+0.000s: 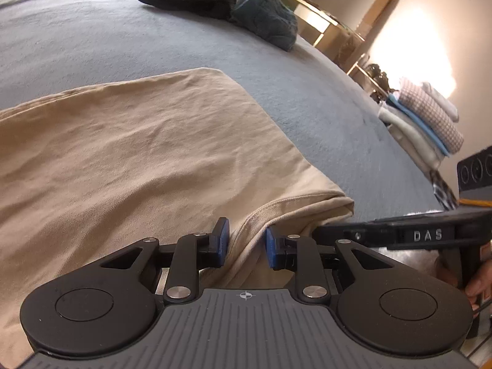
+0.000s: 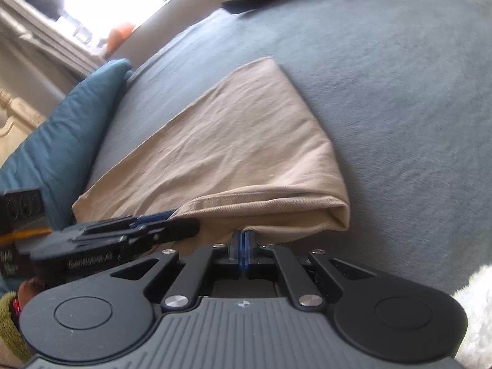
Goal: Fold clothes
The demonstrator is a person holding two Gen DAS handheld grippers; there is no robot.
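Your tan garment [image 1: 132,153] lies folded on the grey bed [image 1: 307,98], spreading from 9 to 12 o'clock of your left gripper [image 1: 247,244], whose jaws stand partly open astride its near hem, pads not pressing. Your right gripper [image 2: 243,247] is closed at the hem's 12 o'clock edge; whether cloth is pinched, you cannot tell. Dark clothes [image 1: 221,3] sit far off at 12.

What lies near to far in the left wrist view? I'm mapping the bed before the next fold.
Left hand-held gripper → beige garment → bare grey-blue bedcover → heap of dark and teal clothes at the far edge.
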